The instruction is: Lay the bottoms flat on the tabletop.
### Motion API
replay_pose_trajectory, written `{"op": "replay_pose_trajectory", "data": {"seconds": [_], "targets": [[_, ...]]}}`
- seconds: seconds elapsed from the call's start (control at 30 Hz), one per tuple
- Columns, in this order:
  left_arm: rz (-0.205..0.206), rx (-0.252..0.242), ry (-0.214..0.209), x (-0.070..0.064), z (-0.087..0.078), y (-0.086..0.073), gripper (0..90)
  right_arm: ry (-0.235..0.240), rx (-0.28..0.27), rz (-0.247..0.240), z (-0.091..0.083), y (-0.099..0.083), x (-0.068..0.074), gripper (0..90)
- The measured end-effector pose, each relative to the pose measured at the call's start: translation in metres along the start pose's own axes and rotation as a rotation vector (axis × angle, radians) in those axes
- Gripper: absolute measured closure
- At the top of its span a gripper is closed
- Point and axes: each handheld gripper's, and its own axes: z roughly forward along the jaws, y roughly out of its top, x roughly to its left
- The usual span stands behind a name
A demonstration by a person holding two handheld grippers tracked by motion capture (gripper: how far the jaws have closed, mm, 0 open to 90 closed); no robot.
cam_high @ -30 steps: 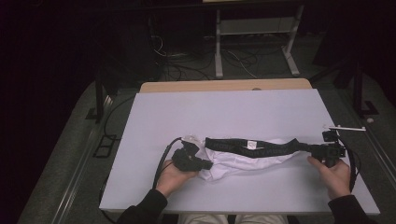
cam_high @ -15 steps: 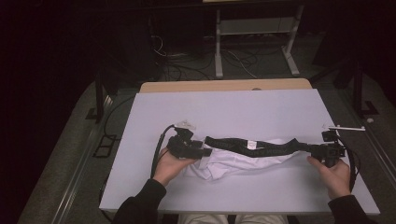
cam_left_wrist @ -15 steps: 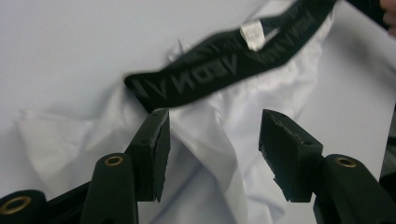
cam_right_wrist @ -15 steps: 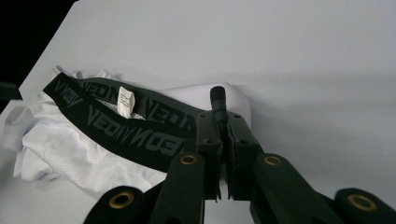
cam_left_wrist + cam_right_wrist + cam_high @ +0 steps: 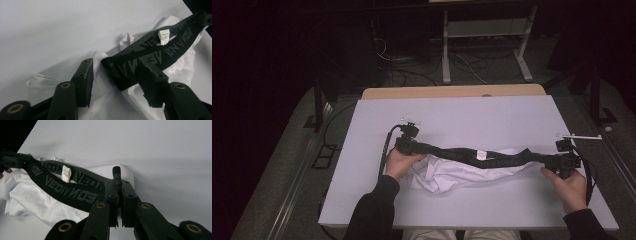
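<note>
- The table (image 5: 462,112), a pale rectangular surface, carried everything; most of its far half lay bare, and a strip of wood showed along its far edge.
- A white garment (image 5: 452,175) lay crumpled on the table's near half, between the two hands, nearer the left edge than the right, its fabric bunched in soft folds.
- The black waistband (image 5: 482,157) of the garment, printed with grey lettering, stretched across the table from left to right in a slightly sagging line, with a small white label (image 5: 163,37) standing up near its middle.
- The left hand (image 5: 399,162) rested on the table beside the crumpled fabric, holding the left gripper (image 5: 113,72); its jaws stood apart, and the folded end of the waistband lay between them, touching the right jaw in the left gripper view.
- The right hand (image 5: 569,185) sat near the right edge of the table, holding the right gripper (image 5: 119,195); its jaws were pressed together, clamped on the other end of the waistband, which emerged above them as a rolled black tip.
</note>
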Motion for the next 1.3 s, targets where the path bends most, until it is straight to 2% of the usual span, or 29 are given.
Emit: {"op": "replay_pose_trajectory", "data": {"seconds": [0.1, 0.2, 0.33, 0.47, 0.6, 0.73, 0.9, 1.03, 1.13, 1.2, 1.3], "targets": [[-0.007, 0.002, -0.014, -0.001, 0.003, 0.001, 56.7, -0.002, 0.001, -0.002, 0.0, 0.0, 0.0, 84.7], [-0.018, -0.001, -0.042, 0.0, 0.004, 0.002, 69.0, -0.003, 0.002, -0.005, 0.0, 0.0, 0.001, 84.7], [-0.013, 0.023, -0.072, 0.001, 0.006, 0.003, 82.1, -0.004, 0.001, -0.008, 0.0, 0.0, 0.001, 84.7], [-0.015, 0.002, -0.08, 0.0, 0.002, 0.005, 85.2, -0.003, 0.001, -0.007, 0.0, 0.0, 0.0, 84.6], [0.001, -0.016, -0.059, 0.0, -0.007, 0.009, 85.9, 0.004, 0.012, -0.02, 0.003, 0.002, 0.001, 84.6], [0.043, -0.023, -0.014, -0.002, -0.02, 0.016, 86.0, 0.033, 0.015, -0.044, 0.01, 0.011, 0.004, 84.6], [0.063, -0.072, 0.034, -0.002, -0.041, 0.023, 86.0, 0.087, 0.005, -0.079, 0.016, 0.034, 0.017, 84.6], [0.078, -0.104, 0.077, 0.001, -0.061, 0.032, 86.0, 0.137, -0.029, -0.088, 0.018, 0.063, 0.031, 84.5], [0.078, -0.153, 0.103, 0.005, -0.078, 0.041, 86.0, 0.164, -0.055, -0.105, 0.022, 0.088, 0.042, 84.3], [0.058, -0.196, 0.108, 0.011, -0.089, 0.046, 86.0, 0.182, -0.069, -0.111, 0.026, 0.103, 0.048, 84.0], [0.02, -0.247, 0.105, 0.021, -0.098, 0.054, 86.1, 0.195, -0.07, -0.071, 0.037, 0.122, 0.051, 83.9]]}}
